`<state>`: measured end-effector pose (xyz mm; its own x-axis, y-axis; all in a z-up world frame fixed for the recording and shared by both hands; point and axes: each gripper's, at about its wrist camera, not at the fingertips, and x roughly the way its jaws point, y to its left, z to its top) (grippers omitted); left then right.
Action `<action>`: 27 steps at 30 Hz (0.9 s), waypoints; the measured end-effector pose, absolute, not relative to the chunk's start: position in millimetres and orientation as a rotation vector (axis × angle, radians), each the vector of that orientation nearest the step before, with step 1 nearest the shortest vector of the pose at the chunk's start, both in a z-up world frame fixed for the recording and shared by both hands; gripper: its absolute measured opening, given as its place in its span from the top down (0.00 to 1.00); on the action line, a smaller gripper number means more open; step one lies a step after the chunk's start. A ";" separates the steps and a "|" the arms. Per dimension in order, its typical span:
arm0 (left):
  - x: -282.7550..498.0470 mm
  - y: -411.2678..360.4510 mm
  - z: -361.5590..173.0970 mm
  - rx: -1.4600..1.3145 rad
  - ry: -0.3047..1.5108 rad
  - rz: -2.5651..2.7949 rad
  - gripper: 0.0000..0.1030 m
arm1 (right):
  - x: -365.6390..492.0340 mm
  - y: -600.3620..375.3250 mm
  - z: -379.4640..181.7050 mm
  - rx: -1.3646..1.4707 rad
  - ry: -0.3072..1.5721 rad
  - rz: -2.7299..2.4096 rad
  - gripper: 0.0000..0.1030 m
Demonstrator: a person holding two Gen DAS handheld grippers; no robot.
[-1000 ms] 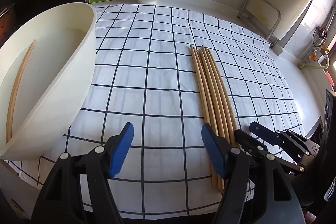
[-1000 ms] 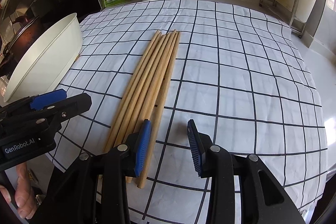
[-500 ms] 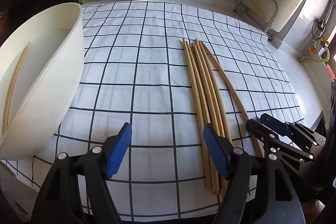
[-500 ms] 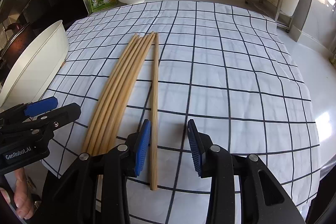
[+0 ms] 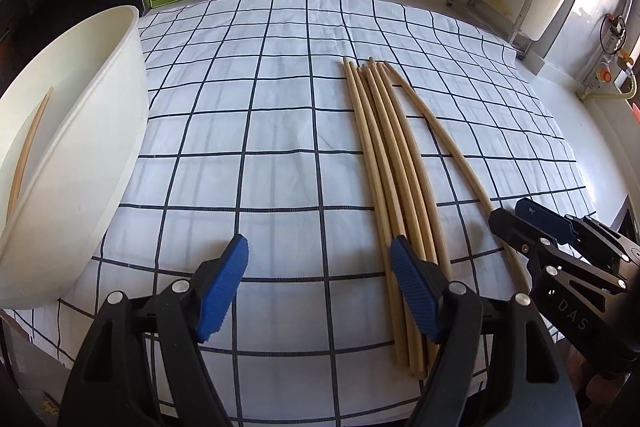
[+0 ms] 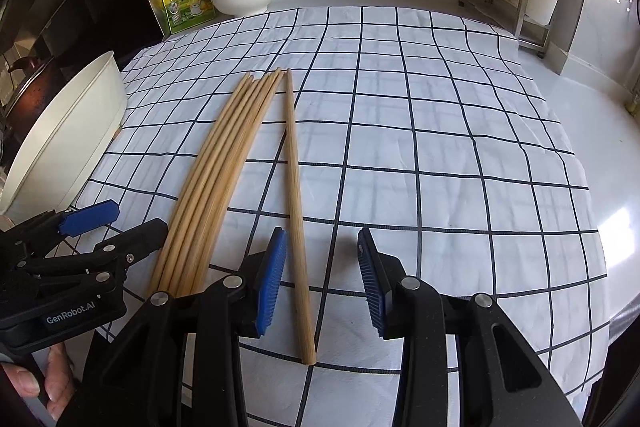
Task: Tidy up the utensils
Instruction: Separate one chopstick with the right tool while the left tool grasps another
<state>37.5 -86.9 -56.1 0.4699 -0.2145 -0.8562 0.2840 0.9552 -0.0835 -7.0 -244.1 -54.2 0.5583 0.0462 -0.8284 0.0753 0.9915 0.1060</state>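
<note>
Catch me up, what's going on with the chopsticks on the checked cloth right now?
A person holds a gripper in each hand over the white cloth with dark grid lines. The right gripper is open around one wooden chopstick lying apart from the bundle of wooden chopsticks, not gripping it. The left gripper holds nothing, its jaws opening beside the bundle. One chopstick already lies in the cream oval tub on the left.
</note>
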 end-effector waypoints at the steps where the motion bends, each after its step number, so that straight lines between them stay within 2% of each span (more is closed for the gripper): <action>1: 38.4 -87.6 -56.4 0.078 1.038 -0.303 0.27 | -6.5 -244.2 -54.4 0.136 0.979 -0.017 0.65; 5: 39.6 -93.4 -58.7 0.108 1.045 -0.296 0.24 | -5.1 -245.9 -54.1 0.142 0.978 -0.017 0.65; 27: 55.5 -87.1 -58.9 0.128 1.044 -0.230 0.26 | 10.3 -240.6 -56.0 0.090 0.976 -0.010 0.63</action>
<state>55.5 -87.1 -58.9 0.4819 -0.1272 -0.8669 0.2483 0.9687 -0.0041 10.3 -240.6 -56.0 0.5608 0.0321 -0.8273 0.0491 0.9962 0.0719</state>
